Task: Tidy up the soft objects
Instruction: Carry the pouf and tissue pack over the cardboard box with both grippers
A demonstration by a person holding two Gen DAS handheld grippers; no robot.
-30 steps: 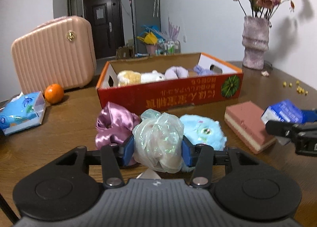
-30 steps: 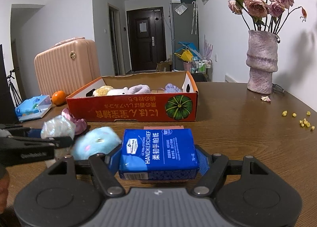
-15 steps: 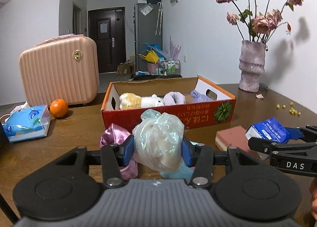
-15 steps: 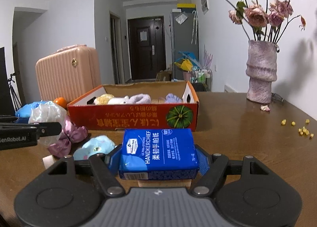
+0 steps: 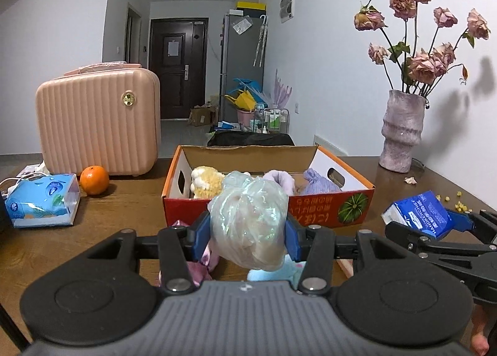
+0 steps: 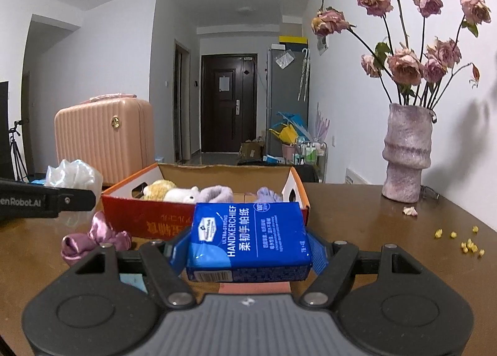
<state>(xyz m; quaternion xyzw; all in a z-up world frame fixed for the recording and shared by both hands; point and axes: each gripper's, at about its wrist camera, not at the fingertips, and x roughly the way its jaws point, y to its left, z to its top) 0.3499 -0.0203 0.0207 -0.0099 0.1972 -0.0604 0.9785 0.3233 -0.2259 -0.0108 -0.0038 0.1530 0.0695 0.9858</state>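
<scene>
One iridescent plastic bag [image 5: 248, 219], bunched into a ball, is clamped between the blue pads of the left gripper [image 5: 247, 233] and held clear of the table [image 5: 130, 200], just in front of the near wall of the one orange cardboard box [image 5: 323, 210]; one blue handkerchief pack [image 6: 248, 241] is pinched between the pads of the right gripper [image 6: 248, 255], likewise off the table and before the box; inside the box lie four soft things: one yellow plush [image 5: 203, 180], one white plush [image 6: 183, 194], one lilac plush [image 6: 217, 193] and one lavender pouch [image 5: 316, 183]; on the table below the grippers sit one pink satin scrunchie [image 6: 96, 236], one pale blue plush [image 5: 273, 272] mostly hidden by the left gripper, and one pink sponge block [image 6: 254, 287] of which only an edge shows; further left are one tissue box [image 5: 40, 200], one orange [image 5: 94, 180] and one pink suitcase [image 5: 96, 123]; at the right stands one vase [image 6: 407, 154] of dried roses, with one fallen petal [image 6: 410, 210] and several yellow crumbs [image 6: 466, 242] near it.
</scene>
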